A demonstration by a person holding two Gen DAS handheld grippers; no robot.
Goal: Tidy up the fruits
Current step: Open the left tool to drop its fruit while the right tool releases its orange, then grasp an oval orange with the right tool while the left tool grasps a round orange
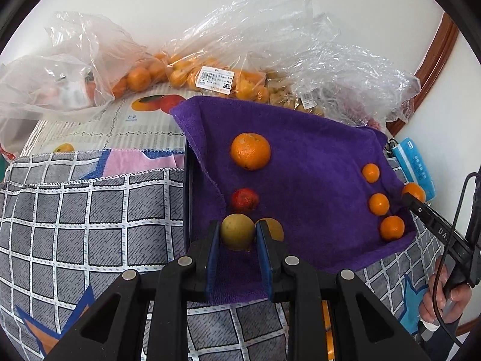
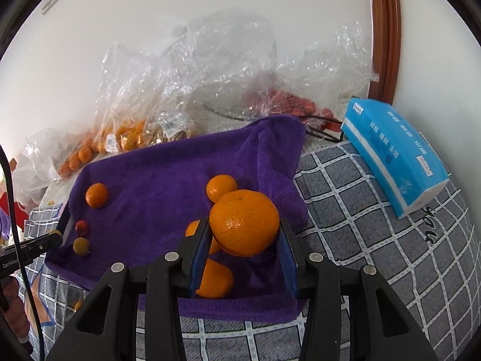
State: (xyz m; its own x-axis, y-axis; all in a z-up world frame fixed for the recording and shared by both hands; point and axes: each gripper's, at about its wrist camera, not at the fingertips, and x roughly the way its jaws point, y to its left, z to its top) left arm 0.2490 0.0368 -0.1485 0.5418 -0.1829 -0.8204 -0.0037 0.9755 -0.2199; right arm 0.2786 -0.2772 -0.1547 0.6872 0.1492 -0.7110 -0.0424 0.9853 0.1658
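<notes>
Two fruits are in my grip: my left gripper (image 1: 237,233) is clamped on a round yellow-green fruit (image 1: 237,231) at the near left of the purple terry towel (image 1: 315,180), my right gripper (image 2: 244,240) on a small glossy orange mandarin (image 2: 244,222) above the right-hand row. I judge the smooth skins may slip, and a dropped mandarin could scatter the mandarins (image 2: 215,278) beneath.

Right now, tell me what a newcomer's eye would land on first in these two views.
The purple towel spread over the checked cloth stands out first, dotted with loose fruit. In the right wrist view, the right tool grips a big orange above the towel's near right side. In the left wrist view, the left tool pinches a yellow-green fruit at the towel's near edge, beside a red fruit.
</notes>
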